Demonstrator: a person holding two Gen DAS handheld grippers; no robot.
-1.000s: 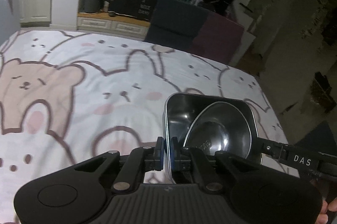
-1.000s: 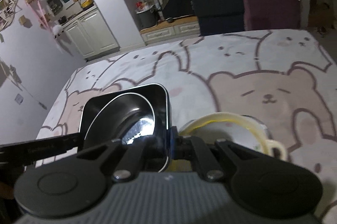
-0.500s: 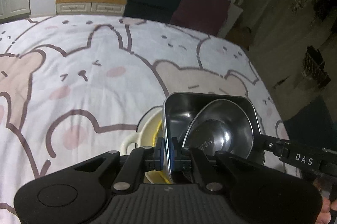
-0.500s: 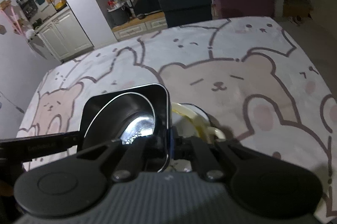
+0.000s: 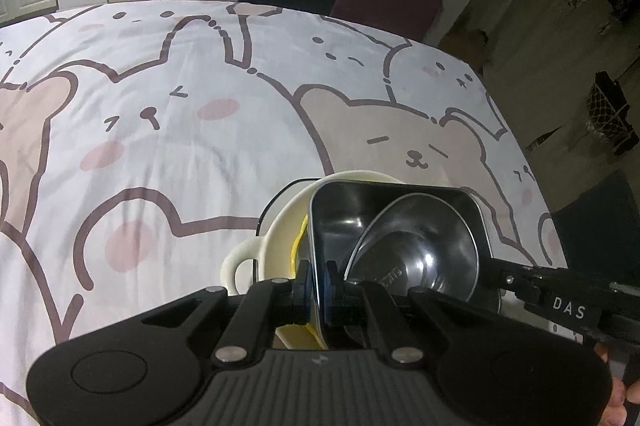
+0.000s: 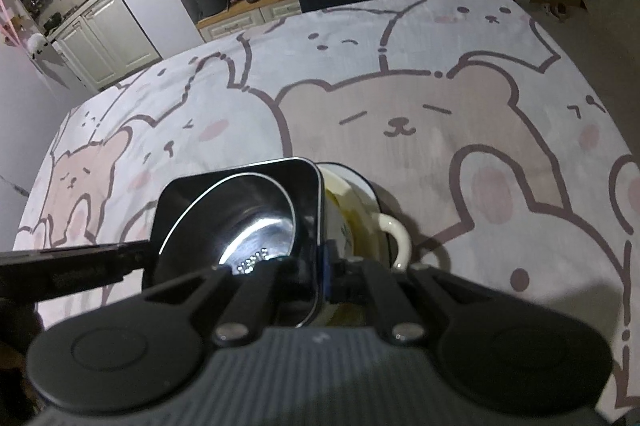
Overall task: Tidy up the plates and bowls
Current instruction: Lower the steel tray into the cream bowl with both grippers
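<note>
**Both tongs clamped on steel tray over cream dish**

We find the left gripper (image 5: 316, 286) clamped on the square steel tray's (image 5: 344, 210) left wall, the right gripper (image 6: 322, 268) on its opposite wall. A round steel bowl (image 5: 424, 250) sits inside. Just beyond lies a cream handled dish (image 5: 276, 246) on the bear-print cloth (image 5: 160, 130).

Black claw (image 5: 316, 288), blue pads (image 5: 305, 284)
</note>
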